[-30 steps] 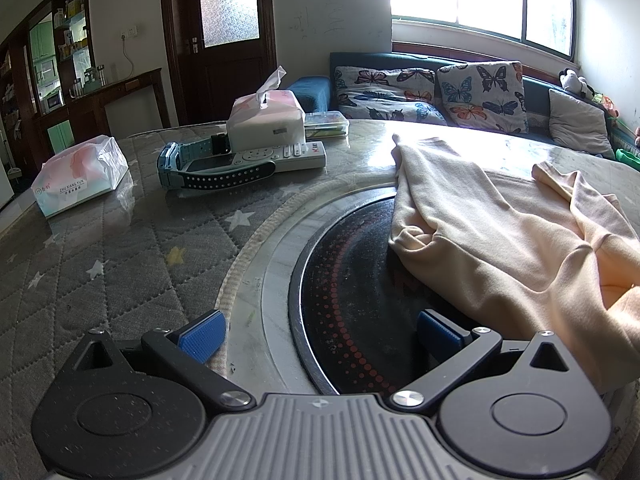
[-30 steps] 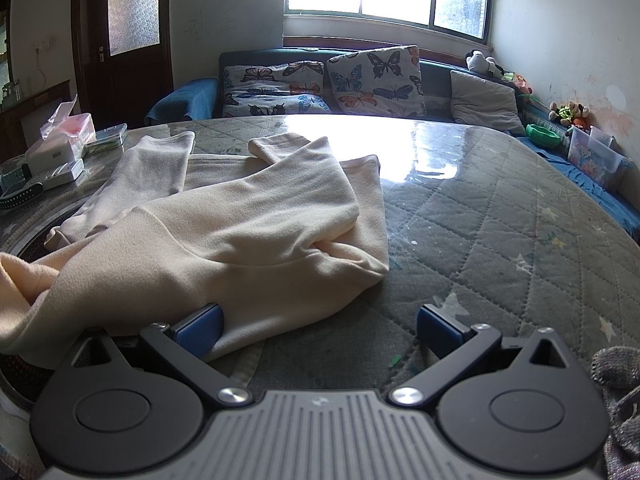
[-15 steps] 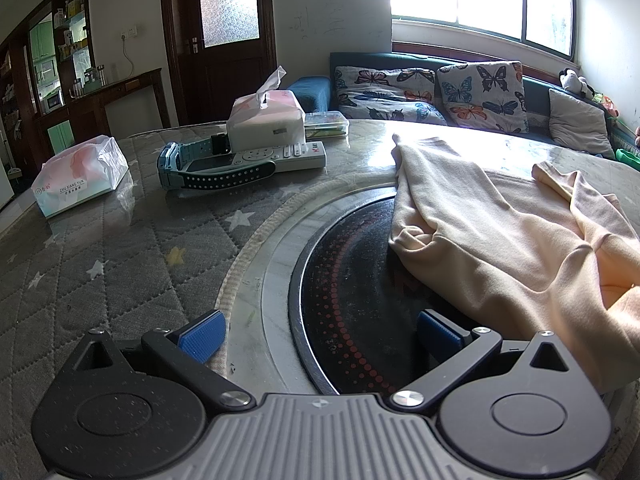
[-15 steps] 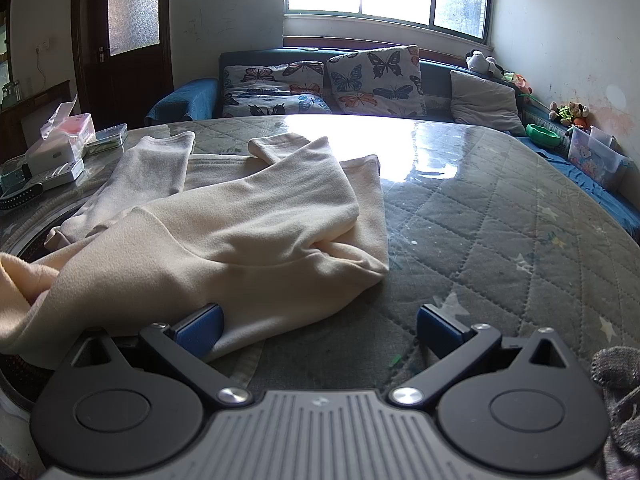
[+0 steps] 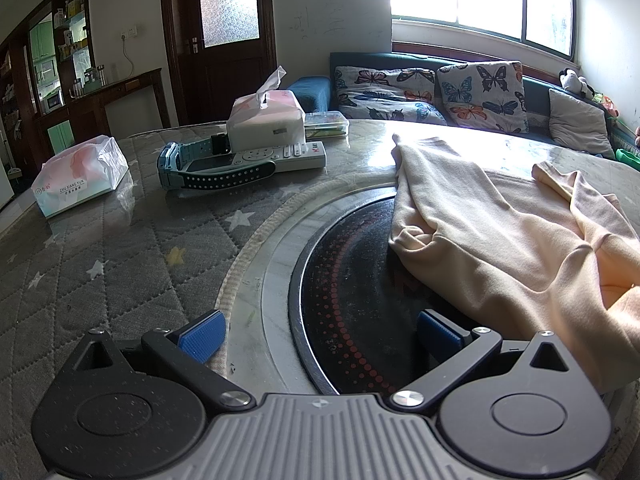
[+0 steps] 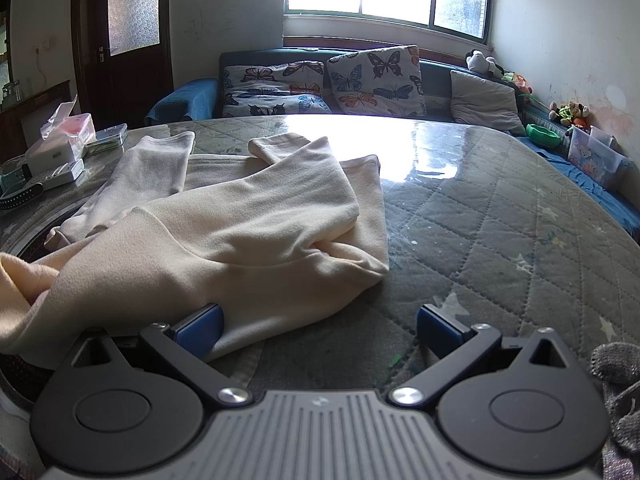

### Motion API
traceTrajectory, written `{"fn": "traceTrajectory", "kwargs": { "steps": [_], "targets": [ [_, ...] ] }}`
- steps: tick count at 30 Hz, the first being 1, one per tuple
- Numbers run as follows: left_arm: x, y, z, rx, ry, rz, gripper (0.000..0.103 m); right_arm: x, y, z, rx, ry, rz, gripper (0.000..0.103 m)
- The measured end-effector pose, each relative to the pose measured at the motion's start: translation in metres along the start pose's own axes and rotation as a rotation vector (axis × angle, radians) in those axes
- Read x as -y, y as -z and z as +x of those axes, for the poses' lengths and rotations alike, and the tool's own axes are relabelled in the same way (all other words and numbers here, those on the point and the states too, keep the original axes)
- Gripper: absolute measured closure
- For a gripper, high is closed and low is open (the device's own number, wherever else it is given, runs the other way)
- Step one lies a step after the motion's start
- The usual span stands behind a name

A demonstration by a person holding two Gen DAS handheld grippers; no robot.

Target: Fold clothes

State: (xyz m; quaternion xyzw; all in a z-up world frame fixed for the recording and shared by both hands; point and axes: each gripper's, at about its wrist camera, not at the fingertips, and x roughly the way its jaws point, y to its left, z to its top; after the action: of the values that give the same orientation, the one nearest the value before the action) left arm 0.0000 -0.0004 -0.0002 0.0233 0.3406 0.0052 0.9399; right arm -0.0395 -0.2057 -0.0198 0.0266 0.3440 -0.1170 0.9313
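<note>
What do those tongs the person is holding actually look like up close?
Both look alike. The left tongs and right tongs each have a ribbed grey body, two black rounded housings with circular caps, and black link arms on silver pivot screws. The fingers end in blue ridged pads. No cables, sleeves or readable markings show.

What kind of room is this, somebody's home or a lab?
Most likely a lived-in family living room: a sofa with butterfly cushions under the window, stuffed toys along the wall, and a quilted table holding a tissue box and remote.
</note>
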Motion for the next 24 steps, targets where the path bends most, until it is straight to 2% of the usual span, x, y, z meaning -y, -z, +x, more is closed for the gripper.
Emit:
{"fn": "traceTrajectory", "kwargs": {
  "steps": [7,12,19,24],
  "targets": [
    [-0.001,-0.002,-0.003,-0.018,0.034,0.035,0.000,0.002,0.000,-0.002,-0.001,-0.005,-0.002,0.000],
    [0.001,-0.001,-0.021,0.023,-0.001,0.062,0.000,0.005,0.002,-0.018,0.033,-0.029,-0.005,0.000],
    [0.008,0.000,-0.055,0.017,0.135,0.073,0.000,0.001,0.011,-0.057,0.085,-0.050,-0.094,0.000],
    [0.015,0.004,-0.079,0.019,0.154,0.102,0.000,0.002,0.020,-0.085,0.112,-0.080,-0.106,0.000]
  ]
}}
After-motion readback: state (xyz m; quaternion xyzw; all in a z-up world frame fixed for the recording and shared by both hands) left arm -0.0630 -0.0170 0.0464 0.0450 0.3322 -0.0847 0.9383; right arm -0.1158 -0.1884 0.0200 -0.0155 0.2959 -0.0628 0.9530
